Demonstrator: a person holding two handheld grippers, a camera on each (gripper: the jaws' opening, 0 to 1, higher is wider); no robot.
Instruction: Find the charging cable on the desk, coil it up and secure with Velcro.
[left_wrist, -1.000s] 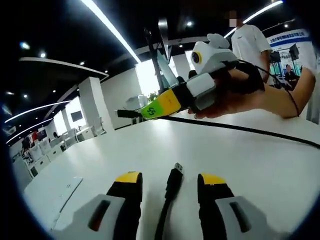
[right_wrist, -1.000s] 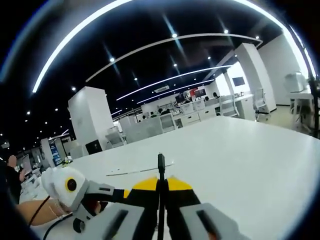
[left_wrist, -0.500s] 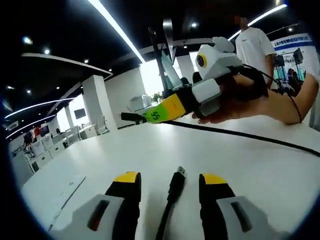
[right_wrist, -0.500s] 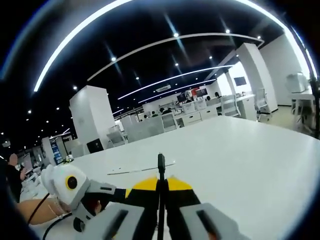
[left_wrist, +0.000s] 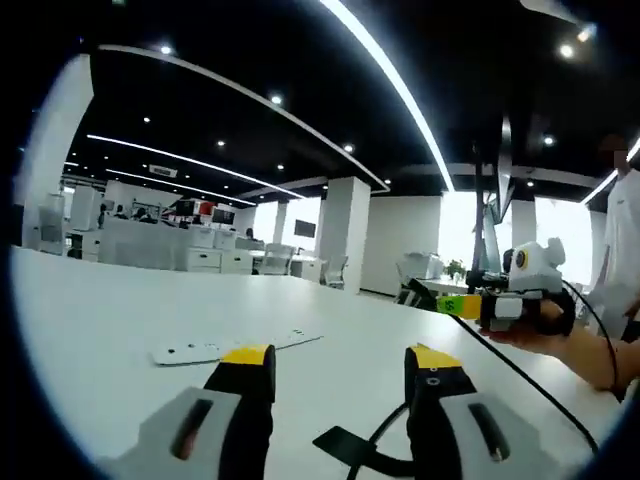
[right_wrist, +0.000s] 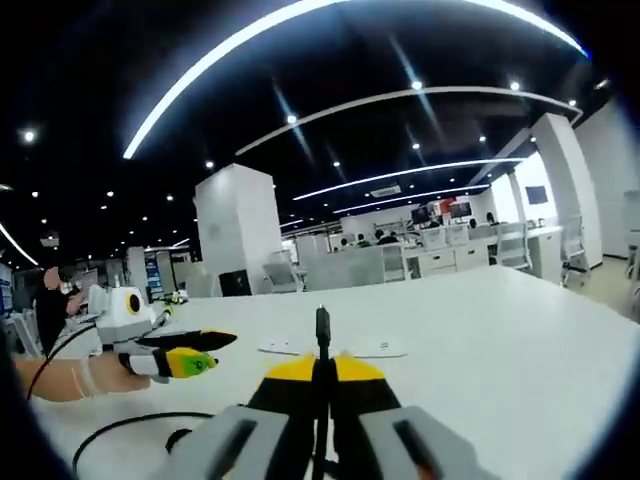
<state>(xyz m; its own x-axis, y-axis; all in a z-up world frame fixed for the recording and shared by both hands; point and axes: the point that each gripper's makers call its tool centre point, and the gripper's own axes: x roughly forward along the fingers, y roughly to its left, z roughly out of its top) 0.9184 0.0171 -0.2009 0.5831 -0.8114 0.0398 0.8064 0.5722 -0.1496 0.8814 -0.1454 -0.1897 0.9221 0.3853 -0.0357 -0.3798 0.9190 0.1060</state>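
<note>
1. The right gripper (right_wrist: 318, 372), with its yellow-tipped black jaws pressed together, pinches the thin black charging cable (right_wrist: 322, 345) between them; the cable's plug end stands up just past the jaw tips in the right gripper view.
2. In the left gripper view that same gripper (left_wrist: 447, 303) shows at the right, held in a person's hand (left_wrist: 545, 335), with the cable's plug jutting from its yellow and green jaw tips towards the left.
3. From there the black cable (left_wrist: 520, 372) trails down across the wide white bench (left_wrist: 90, 320) towards the lower right of that view.
4. The left gripper (left_wrist: 342, 372) has its jaws spread well apart, with nothing held between them.
5. Low between those jaws lies a stretch of the cable with a flat black tab (left_wrist: 342, 444) on it, resting on the bench.
6. In the right gripper view the left gripper (right_wrist: 205, 350) shows at the left, its jaws apart, in a hand (right_wrist: 95, 376).
7. A loop of the cable (right_wrist: 135, 425) lies on the bench below that hand.
8. A flat white strip (left_wrist: 232, 346) lies on the bench beyond the left jaws; it also shows past the right jaw tips (right_wrist: 375, 347).
</note>
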